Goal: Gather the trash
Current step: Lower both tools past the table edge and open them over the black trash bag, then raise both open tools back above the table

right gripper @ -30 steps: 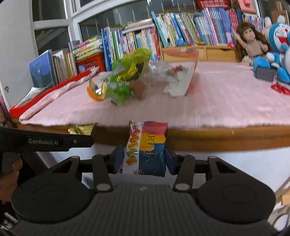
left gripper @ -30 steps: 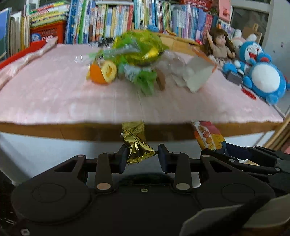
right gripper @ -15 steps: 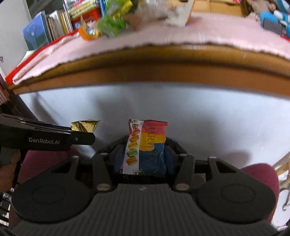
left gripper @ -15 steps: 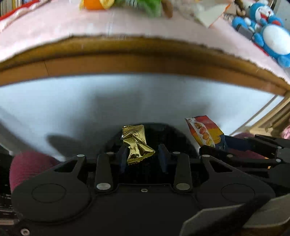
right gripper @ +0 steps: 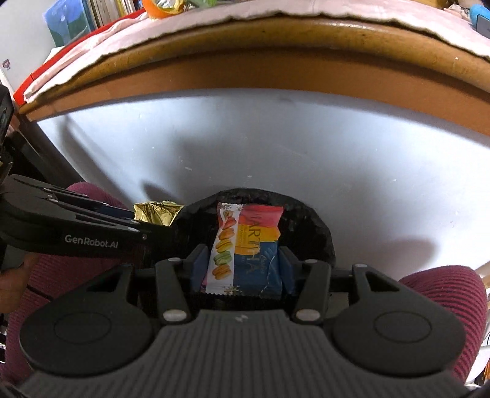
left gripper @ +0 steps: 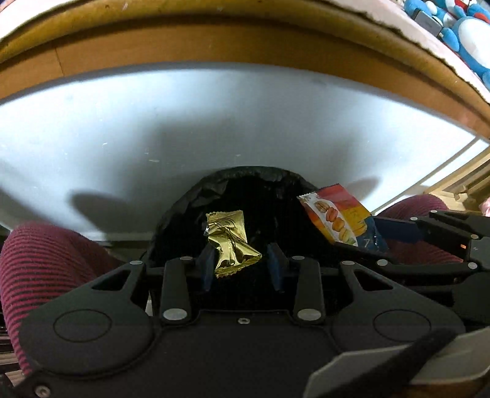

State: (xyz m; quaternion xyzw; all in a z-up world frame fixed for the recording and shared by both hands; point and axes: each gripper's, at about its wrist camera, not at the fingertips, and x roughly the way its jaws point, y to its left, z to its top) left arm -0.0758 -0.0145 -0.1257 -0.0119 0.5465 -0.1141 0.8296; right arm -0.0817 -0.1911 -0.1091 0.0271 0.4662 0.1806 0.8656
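- While both wrappers hang over the black bin bag (right gripper: 318, 226), keep them centred;
- left hand-held gripper (left gripper: 242, 264) pinches the gold wrapper (left gripper: 229, 242); right hand-held gripper (right gripper: 242, 269), jaws just easing apart, cradles the macaron packet (right gripper: 245, 248); release low.

I am working in a home, in a child's room or family living space. A wooden table edge (right gripper: 275, 70) carries a pink cloth (right gripper: 275, 12); blue-and-white plush toys (left gripper: 468, 33) sit at its far right, and books (right gripper: 101, 12) stand upright behind its left end. My knees, in striped maroon trousers (left gripper: 46, 260), flank a black-lined bin (right gripper: 315, 226) under the table.
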